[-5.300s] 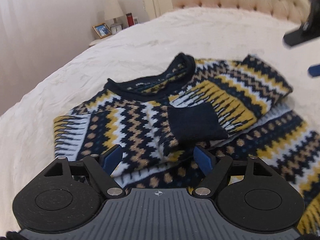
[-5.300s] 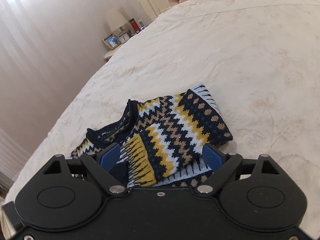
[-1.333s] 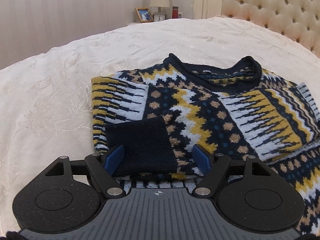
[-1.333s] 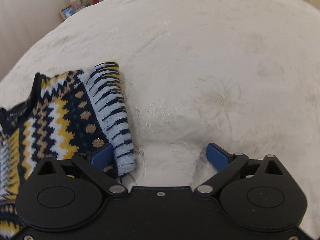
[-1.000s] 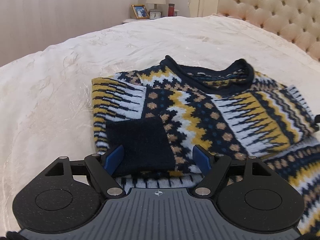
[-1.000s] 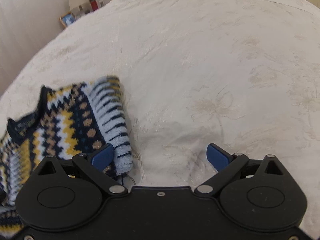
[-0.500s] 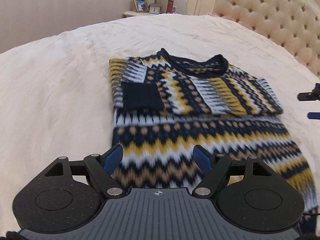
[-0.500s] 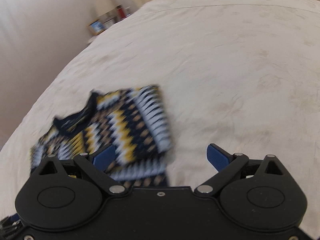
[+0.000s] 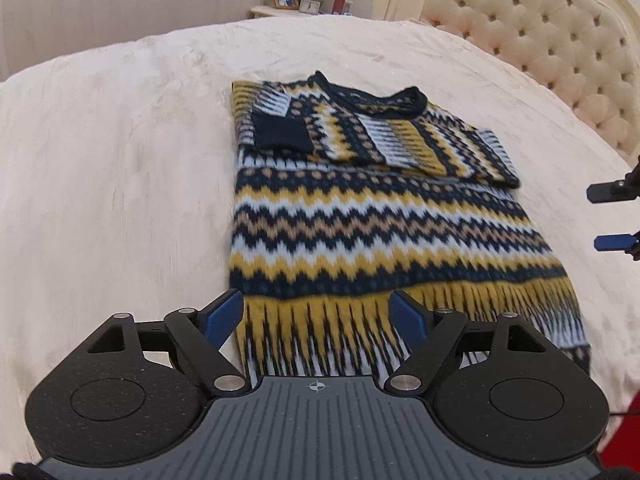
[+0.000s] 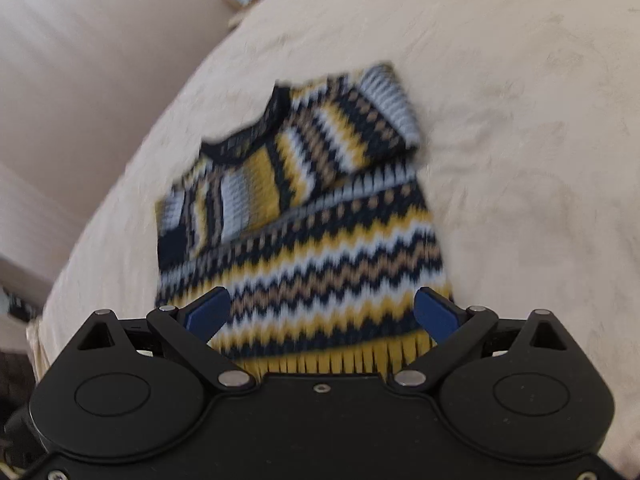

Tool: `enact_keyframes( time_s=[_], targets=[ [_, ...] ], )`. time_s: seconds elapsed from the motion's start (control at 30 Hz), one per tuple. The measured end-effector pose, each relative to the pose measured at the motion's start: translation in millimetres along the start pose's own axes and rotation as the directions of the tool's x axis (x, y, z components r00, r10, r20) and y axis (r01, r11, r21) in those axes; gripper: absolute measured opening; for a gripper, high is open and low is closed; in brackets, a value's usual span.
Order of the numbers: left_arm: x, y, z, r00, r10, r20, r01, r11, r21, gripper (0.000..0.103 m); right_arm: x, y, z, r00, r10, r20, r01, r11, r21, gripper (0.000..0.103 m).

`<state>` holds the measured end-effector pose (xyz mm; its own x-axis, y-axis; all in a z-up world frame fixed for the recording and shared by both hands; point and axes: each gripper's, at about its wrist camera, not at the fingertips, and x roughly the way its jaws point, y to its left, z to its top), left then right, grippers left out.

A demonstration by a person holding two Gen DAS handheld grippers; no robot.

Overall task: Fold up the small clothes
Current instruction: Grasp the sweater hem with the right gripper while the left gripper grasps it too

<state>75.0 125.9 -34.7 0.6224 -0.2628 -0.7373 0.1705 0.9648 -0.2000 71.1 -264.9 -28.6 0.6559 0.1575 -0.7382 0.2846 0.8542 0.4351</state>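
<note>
A navy, yellow, white and tan zigzag sweater [image 9: 372, 216] lies flat on the cream bed, collar far, hem near. Both sleeves are folded across its chest, with a navy cuff [image 9: 282, 136] at the left. My left gripper [image 9: 316, 314] is open and empty, over the hem's left part. My right gripper [image 10: 322, 314] is open and empty, over the hem in its own blurred view, where the sweater [image 10: 304, 220] fills the middle. The right gripper also shows at the right edge of the left wrist view [image 9: 614, 216].
The cream bedspread [image 9: 112, 168] spreads around the sweater. A tufted headboard [image 9: 560, 36] stands at the back right. A nightstand [image 9: 304, 6] with a lamp, photo frame and clock stands beyond the bed. The bed's left edge [image 10: 52, 304] drops off in the right wrist view.
Both grippers have pulled back from the folded sleeves toward the sweater's hem. The right gripper swung left over the sweater. Both stayed open and empty.
</note>
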Motion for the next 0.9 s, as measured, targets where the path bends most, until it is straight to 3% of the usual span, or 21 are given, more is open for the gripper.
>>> enact_keyframes(
  time_s=[0.13,0.23,0.37,0.5,0.7,0.77,0.83,0.9],
  targets=[
    [-0.5,-4.2,-13.8,0.999,-0.014,-0.047,0.015,1.000,0.015,0.079,-4.2,9.6,-11.1,0.993,-0.025,-0.112,0.017,0.998,-0.065,0.099],
    [3.4,-4.9,-24.0,0.995,-0.028,-0.094,0.030,0.999,0.017,0.079,1.1,16.4,-18.3,0.973,-0.101,-0.207,0.075,0.989,-0.127,0.099],
    [8.9,-3.1,-34.8,0.987,-0.041,-0.155,0.042,0.999,0.004,0.079,12.9,23.3,-31.8,0.928,-0.201,-0.313,0.127,0.962,-0.240,0.098],
    [13.3,-2.4,-41.2,0.981,-0.021,-0.193,0.023,1.000,0.006,0.079,28.7,20.5,-43.1,0.870,-0.294,-0.395,0.179,0.936,-0.303,0.098],
    [25.2,-3.2,-40.8,0.967,-0.012,-0.254,0.016,1.000,0.014,0.080,57.8,6.5,-64.0,0.795,-0.332,-0.507,0.198,0.933,-0.300,0.098],
    [27.9,-3.7,-40.5,0.964,-0.008,-0.266,0.013,1.000,0.016,0.080,68.4,0.7,-69.1,0.767,-0.338,-0.545,0.204,0.934,-0.291,0.090],
    [30.1,-4.9,-40.5,0.961,-0.003,-0.276,0.009,1.000,0.020,0.081,72.5,-2.9,-69.8,0.767,-0.328,-0.551,0.202,0.939,-0.278,0.088],
    [31.5,-5.8,-41.2,0.959,-0.003,-0.283,0.010,1.000,0.023,0.083,74.2,-6.1,-68.5,0.781,-0.304,-0.546,0.190,0.948,-0.256,0.087]
  ],
)
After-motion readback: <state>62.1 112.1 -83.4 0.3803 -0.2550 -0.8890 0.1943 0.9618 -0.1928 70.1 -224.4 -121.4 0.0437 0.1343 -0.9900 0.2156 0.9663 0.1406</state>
